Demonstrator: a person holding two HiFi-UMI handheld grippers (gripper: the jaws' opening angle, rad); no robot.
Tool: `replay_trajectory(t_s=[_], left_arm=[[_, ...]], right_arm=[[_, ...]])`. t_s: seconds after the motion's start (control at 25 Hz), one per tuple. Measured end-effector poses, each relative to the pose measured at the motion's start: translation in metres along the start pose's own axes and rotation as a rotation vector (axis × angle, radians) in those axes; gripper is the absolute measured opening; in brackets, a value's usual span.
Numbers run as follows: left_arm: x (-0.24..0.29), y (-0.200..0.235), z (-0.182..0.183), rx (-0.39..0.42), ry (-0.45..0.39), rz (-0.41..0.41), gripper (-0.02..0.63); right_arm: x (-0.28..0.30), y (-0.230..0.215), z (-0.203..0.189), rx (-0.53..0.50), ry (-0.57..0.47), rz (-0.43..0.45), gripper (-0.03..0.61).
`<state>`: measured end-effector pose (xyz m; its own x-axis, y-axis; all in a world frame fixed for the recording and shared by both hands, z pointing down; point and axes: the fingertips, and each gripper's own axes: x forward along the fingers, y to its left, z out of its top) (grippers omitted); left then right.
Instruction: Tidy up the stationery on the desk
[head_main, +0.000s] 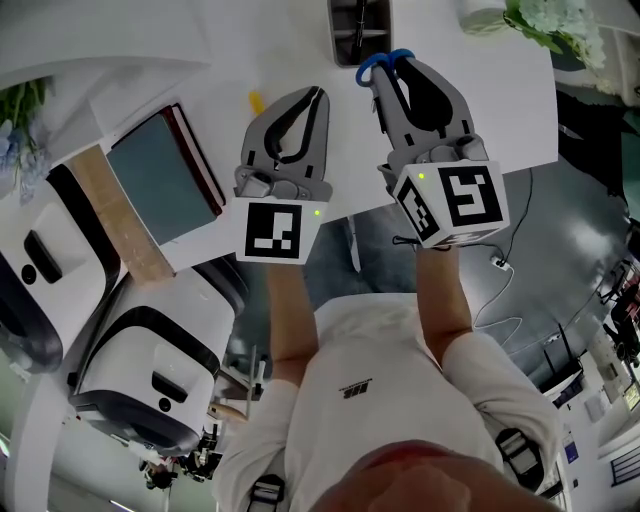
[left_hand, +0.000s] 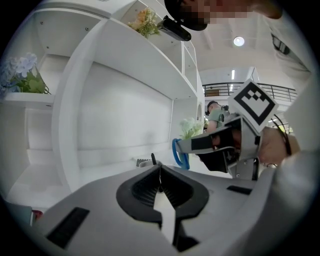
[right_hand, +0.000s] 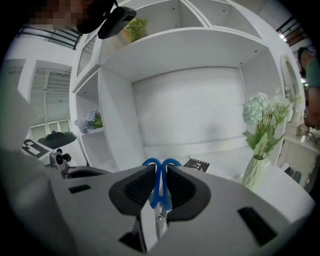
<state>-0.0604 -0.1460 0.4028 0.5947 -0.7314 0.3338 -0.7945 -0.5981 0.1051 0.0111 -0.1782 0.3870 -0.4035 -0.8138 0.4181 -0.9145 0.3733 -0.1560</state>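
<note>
My right gripper (head_main: 398, 66) (right_hand: 159, 172) is shut on blue-handled scissors (head_main: 368, 70) (right_hand: 160, 194). The handle loops stick out past the pads and the blades point back toward the hand. It hangs above the white desk (head_main: 300, 60), just short of a black mesh pen holder (head_main: 358, 30). My left gripper (head_main: 319, 92) (left_hand: 160, 169) is beside it on the left, jaws shut with nothing between them. In the left gripper view the right gripper (left_hand: 225, 145) with the scissors (left_hand: 179, 152) shows at the right. A small yellow item (head_main: 256, 101) lies on the desk left of the left gripper.
A teal notebook with a dark red edge (head_main: 165, 175) lies on the desk's left end beside a wooden board (head_main: 112, 215). A vase of pale flowers (head_main: 550, 22) (right_hand: 262, 132) stands at the right. A black card (right_hand: 196, 163) lies near the back wall. White shelves rise behind.
</note>
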Motion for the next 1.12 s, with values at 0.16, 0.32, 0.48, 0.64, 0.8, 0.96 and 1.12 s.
replay_trajectory(t_s=[0.16,0.32,0.48,0.64,0.8,0.96,1.12], left_arm=[[0.008,-0.003,0.005,0.002,-0.006,-0.011,0.0],[0.015,-0.007,0.012,0.011,-0.011,-0.024,0.0],[0.024,-0.01,0.015,0.014,-0.004,-0.037,0.0],[0.033,-0.012,0.018,0.012,-0.003,-0.045,0.0],[0.04,-0.015,0.021,0.009,-0.002,-0.053,0.0],[0.044,-0.016,0.016,0.008,0.009,-0.056,0.0],[0.045,-0.017,0.013,0.004,0.017,-0.056,0.0]], right_arm=[[0.002,-0.016,0.014,0.017,-0.048,-0.023,0.057],[0.005,-0.029,0.024,0.031,-0.09,-0.041,0.057],[0.011,-0.037,0.032,0.038,-0.117,-0.05,0.057],[0.017,-0.044,0.038,0.044,-0.15,-0.063,0.057],[0.024,-0.048,0.041,0.035,-0.179,-0.069,0.057],[0.033,-0.049,0.037,0.024,-0.193,-0.069,0.057],[0.041,-0.048,0.024,-0.008,-0.171,-0.074,0.058]])
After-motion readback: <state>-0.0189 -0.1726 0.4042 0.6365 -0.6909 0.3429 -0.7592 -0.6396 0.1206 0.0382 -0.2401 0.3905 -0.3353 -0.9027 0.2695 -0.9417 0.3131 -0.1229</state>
